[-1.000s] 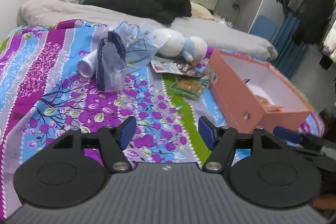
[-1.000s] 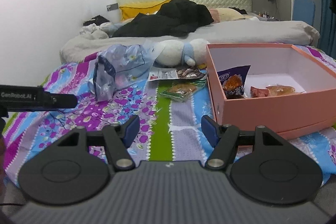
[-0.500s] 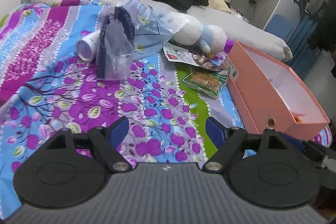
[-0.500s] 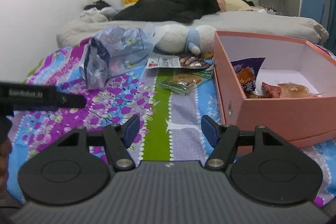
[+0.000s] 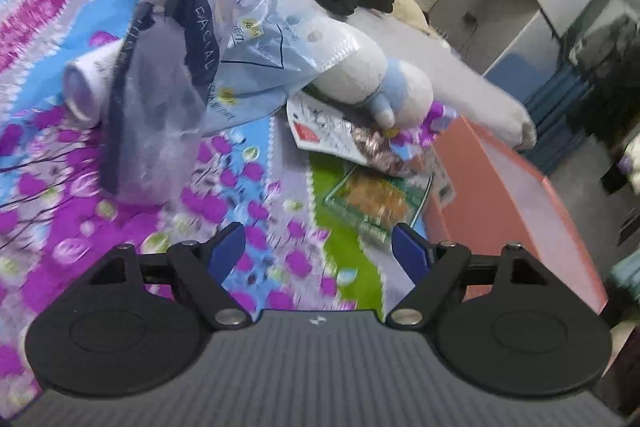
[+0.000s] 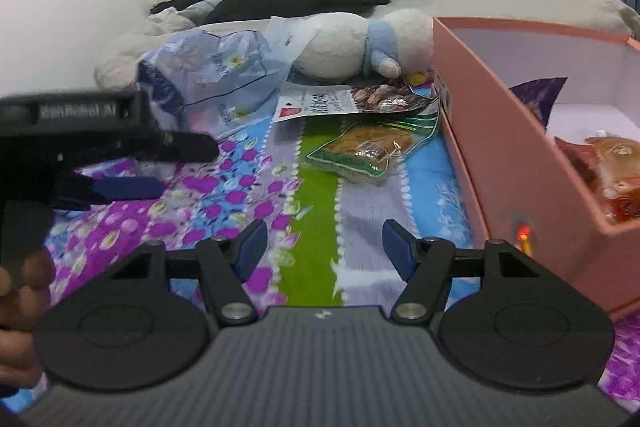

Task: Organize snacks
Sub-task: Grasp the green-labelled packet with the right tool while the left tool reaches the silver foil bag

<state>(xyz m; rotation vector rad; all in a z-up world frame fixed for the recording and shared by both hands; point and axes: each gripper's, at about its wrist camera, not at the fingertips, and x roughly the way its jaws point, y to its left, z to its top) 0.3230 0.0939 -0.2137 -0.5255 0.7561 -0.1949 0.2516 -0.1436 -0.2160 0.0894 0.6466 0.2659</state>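
both the left gripper (image 5: 318, 247) and right gripper (image 6: 324, 245) hang open and empty above the bedspread (image 6: 316, 195), the green snack packet (image 6: 372, 151) beside the pink box (image 6: 500, 147).

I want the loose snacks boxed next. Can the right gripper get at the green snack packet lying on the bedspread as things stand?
Probably yes. The right gripper is open and empty, and the green snack packet lies flat ahead of it beside the pink box, with only bare bedspread between them.

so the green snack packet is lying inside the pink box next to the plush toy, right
Not quite: the green snack packet lies on the bedspread outside the pink box, beside its wall, as the right wrist view shows. The plush toy is indeed nearby.
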